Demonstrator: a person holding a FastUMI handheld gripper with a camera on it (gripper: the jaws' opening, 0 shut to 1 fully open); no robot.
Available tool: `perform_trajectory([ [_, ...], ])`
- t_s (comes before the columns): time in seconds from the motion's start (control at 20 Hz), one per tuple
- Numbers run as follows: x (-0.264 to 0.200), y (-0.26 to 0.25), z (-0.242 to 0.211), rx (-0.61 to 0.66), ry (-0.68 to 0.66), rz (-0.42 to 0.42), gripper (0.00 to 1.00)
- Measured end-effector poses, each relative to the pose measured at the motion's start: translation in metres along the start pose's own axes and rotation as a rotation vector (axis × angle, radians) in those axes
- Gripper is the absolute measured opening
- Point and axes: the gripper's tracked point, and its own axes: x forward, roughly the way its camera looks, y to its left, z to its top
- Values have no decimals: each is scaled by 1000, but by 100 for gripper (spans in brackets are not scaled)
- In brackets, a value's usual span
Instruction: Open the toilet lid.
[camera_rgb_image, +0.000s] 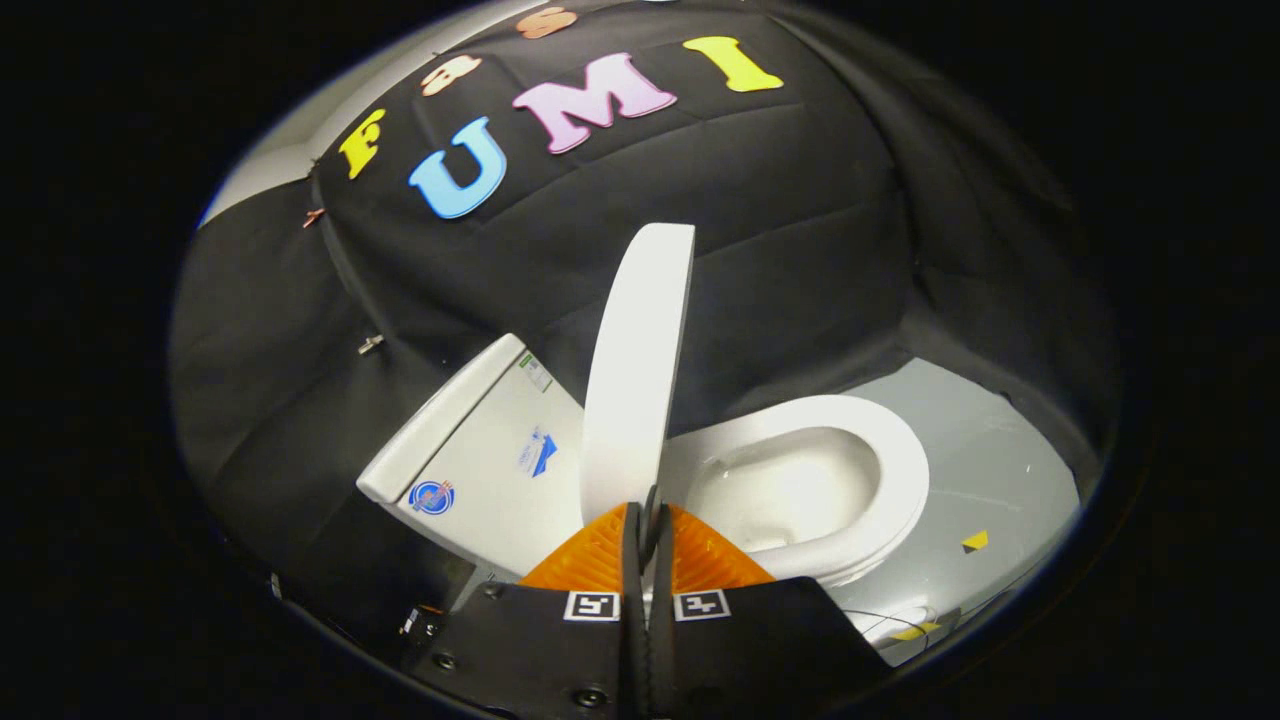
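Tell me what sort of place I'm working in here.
Likely a mock bathroom in a test booth: a white toilet with its lid raised, a tank beside it, black cloth wall behind. The gripper fingers pinch the lid's edge.

Toilet lid (636, 370) raised, near upright beside tank (480, 455); seat (880, 500) down. Gripper (648, 520) fingers pressed together, tips at lid edge, contact unclear.

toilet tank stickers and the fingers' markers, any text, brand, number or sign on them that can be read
Nothing can be read.
Round blue sticker on the white toilet tank: too small to read.
Blue arrow-shaped sticker: print blurred.
Small green-edged label near the tank's top: too small.
Two black-and-white square markers on the gripper: patterns, no letters.
The orange fingers are shut on the raised white toilet lid.
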Motion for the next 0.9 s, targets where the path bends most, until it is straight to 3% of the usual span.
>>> perform_trajectory([
  [0.4,14,83,0,-185,-3,59,5],
  [0.9,32,154,-16,-287,29,133,5],
])
